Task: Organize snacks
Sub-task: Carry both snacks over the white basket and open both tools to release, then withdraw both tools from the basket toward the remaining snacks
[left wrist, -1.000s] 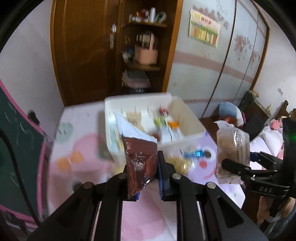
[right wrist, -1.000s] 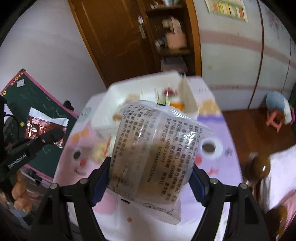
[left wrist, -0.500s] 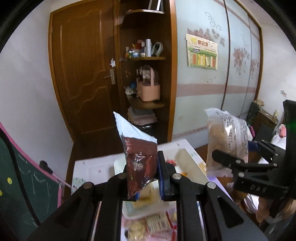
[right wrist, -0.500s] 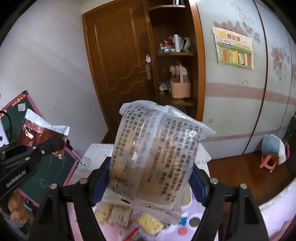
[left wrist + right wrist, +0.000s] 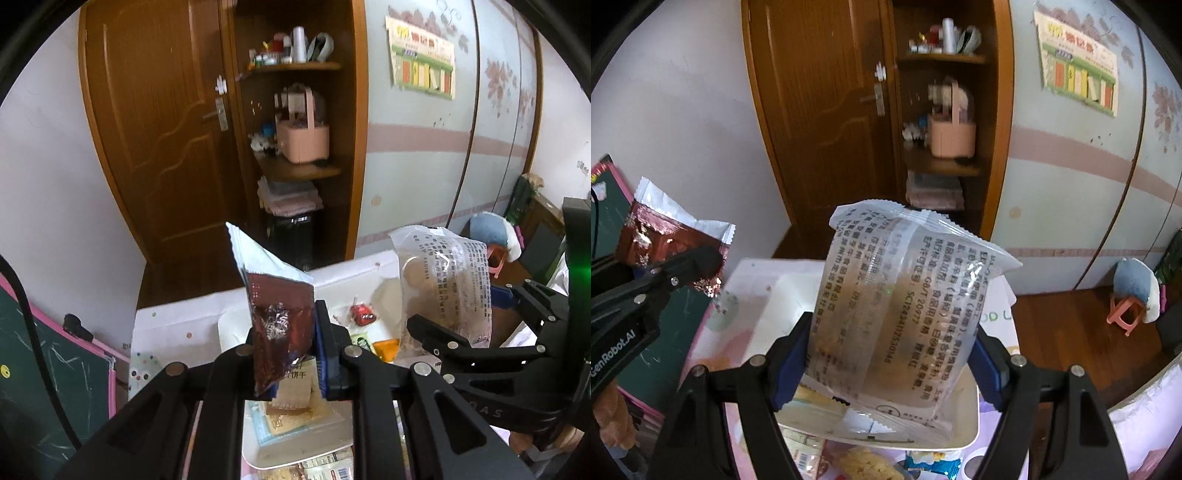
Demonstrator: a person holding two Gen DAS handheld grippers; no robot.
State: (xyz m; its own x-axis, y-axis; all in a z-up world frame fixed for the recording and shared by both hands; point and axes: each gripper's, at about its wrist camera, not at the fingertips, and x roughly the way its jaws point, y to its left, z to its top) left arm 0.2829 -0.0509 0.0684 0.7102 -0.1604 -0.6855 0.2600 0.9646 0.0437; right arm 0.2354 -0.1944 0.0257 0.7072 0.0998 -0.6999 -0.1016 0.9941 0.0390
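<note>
Your left gripper (image 5: 291, 354) is clamped tight on a dark red foil snack packet (image 5: 280, 325) standing upright between its pads; your right gripper (image 5: 890, 365) grips a wide clear printed biscuit bag (image 5: 897, 317) across its sides. Both packets hang in the air above the white bin (image 5: 964, 435) of snacks on the pink table (image 5: 709, 354).
</note>
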